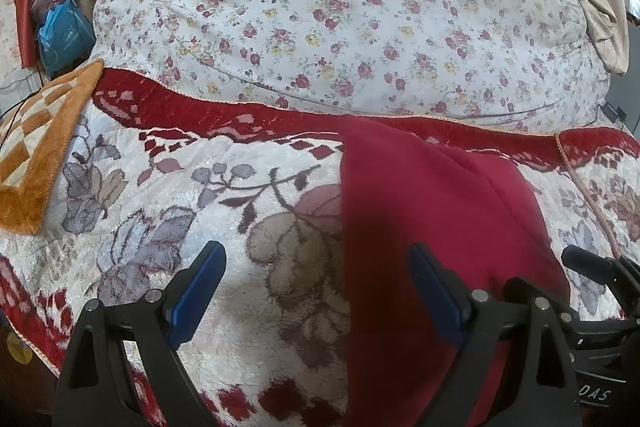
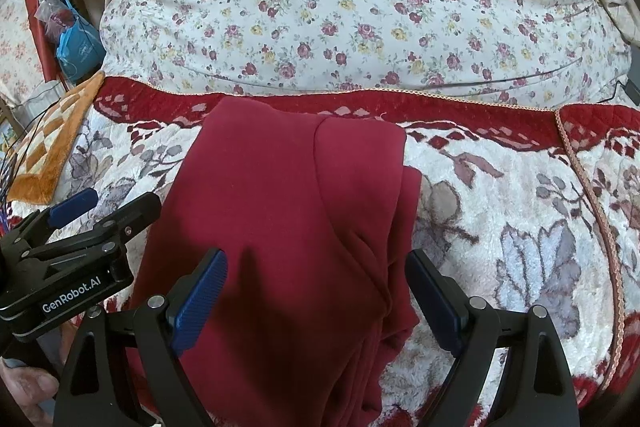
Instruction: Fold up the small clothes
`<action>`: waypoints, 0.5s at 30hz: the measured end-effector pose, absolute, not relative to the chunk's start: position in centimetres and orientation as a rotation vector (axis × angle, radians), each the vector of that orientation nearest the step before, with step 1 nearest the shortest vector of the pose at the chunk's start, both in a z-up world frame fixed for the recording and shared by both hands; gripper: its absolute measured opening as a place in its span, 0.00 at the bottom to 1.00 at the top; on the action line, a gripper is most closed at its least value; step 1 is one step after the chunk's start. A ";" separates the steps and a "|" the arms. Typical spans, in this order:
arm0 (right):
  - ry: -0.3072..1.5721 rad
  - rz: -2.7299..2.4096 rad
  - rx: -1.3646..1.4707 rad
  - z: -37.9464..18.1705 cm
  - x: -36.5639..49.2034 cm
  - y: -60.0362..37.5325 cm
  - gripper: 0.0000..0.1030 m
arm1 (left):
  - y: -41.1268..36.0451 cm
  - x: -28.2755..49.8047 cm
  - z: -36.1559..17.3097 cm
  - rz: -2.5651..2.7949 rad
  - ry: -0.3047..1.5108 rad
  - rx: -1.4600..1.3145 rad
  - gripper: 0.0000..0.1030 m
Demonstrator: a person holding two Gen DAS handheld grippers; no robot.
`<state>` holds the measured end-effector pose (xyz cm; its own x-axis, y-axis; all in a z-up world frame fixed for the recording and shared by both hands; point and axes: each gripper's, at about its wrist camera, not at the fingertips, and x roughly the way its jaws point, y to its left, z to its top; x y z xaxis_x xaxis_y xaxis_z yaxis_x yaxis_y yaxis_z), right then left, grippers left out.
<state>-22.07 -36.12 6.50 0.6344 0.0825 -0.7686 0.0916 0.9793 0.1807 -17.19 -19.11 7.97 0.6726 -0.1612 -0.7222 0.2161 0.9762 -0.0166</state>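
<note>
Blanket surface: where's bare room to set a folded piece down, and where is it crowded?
Free: floral blanket to the right of the red garment, up to the pink trim line; also the patch between the garment's left edge and the orange checkered mat. Crowded: near-centre, where the open left gripper and open right gripper hover by the garment.

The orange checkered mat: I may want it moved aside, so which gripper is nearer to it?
Left. The left gripper hangs over the floral blanket on the mat's side of the red garment. The right gripper hangs over the garment, farther away.
</note>
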 end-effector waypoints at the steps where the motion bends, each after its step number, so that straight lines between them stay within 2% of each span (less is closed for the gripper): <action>1: 0.886 -0.005 0.211 6.5 -22.0 -36.1 0.91 | -19.1 -17.2 7.9 -0.212 0.808 0.069 0.88; 15: 0.885 0.003 0.211 6.2 -22.0 -35.7 0.91 | -18.9 -17.2 7.9 -0.211 0.805 0.073 0.88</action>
